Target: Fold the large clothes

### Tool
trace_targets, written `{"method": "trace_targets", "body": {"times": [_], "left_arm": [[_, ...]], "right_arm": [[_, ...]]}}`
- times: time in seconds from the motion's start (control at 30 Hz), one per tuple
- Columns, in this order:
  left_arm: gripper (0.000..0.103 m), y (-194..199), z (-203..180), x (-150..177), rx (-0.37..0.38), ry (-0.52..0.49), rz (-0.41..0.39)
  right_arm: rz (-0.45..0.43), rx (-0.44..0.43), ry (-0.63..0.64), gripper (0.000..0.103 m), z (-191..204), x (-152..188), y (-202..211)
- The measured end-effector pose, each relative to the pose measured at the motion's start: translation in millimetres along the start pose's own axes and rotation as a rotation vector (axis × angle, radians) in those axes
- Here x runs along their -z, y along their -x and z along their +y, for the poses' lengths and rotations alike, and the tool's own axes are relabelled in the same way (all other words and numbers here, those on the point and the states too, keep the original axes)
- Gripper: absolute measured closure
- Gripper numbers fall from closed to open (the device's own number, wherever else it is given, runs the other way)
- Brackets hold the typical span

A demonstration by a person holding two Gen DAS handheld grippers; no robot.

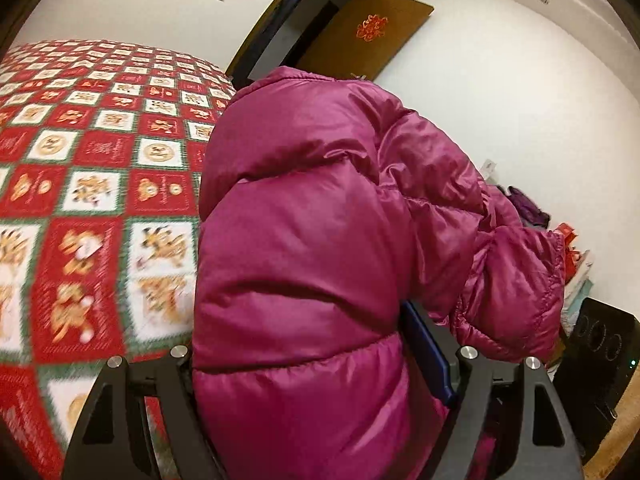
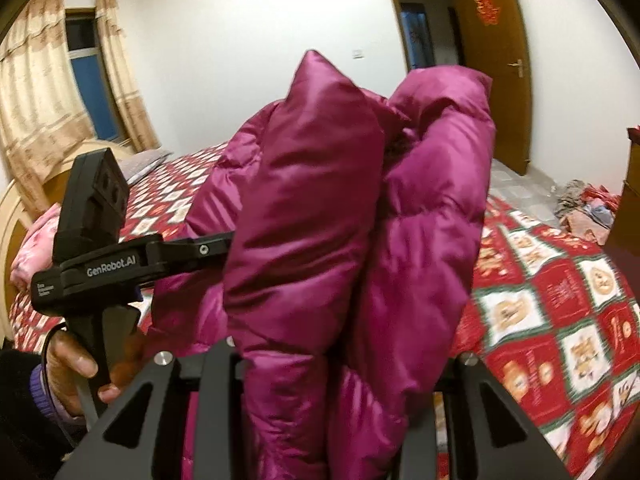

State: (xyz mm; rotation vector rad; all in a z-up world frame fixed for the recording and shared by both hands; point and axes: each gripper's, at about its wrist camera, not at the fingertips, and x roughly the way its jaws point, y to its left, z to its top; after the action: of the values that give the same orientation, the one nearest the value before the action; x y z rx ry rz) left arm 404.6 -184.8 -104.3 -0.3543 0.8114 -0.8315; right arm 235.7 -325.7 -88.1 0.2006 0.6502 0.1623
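Observation:
A magenta puffer jacket [image 1: 320,220] is held up above the bed. In the left wrist view it bulges between my left gripper's [image 1: 320,376] black fingers [image 1: 432,340], which are shut on its padded body; a sleeve hangs to the right. In the right wrist view the jacket [image 2: 320,220] rises in thick folds out of my right gripper [image 2: 340,364], which is shut on it; its fingertips are hidden by the cloth. The left gripper's body also shows in the right wrist view [image 2: 120,264], held by a hand, its fingers buried in the jacket's left side.
A bed with a red, white and green checked quilt [image 1: 88,200] lies below; it also shows in the right wrist view [image 2: 560,300]. A brown door [image 2: 492,60] stands open. Curtains [image 2: 36,100] hang at the left. Clothes [image 2: 584,208] lie on the floor. A black box [image 1: 600,356] stands at the right.

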Motion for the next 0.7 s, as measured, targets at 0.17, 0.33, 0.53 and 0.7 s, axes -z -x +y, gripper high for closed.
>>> {"method": "trace_targets", "body": {"times": [0.17,0.33,0.53,0.7], "left_arm": [[0.026,-43,-2,-7,-0.1,-0.046,0.042],[0.028,-74,-5,6,-0.213,-0.076,0.104],[0.028,-93,1,7,-0.281,-0.078,0.128],[0.028,-100,2,12,-0.32,-0.078,0.126]], "right_arm": [[0.035,0.019,-0.052,0.068,-34,-1,-35],[0.116,-0.011,-0.169,0.068,-72,15,-76],[0.15,-0.037,-0.232,0.068,-90,24,-96],[0.175,-0.056,-0.252,0.068,-94,25,-95]]}}
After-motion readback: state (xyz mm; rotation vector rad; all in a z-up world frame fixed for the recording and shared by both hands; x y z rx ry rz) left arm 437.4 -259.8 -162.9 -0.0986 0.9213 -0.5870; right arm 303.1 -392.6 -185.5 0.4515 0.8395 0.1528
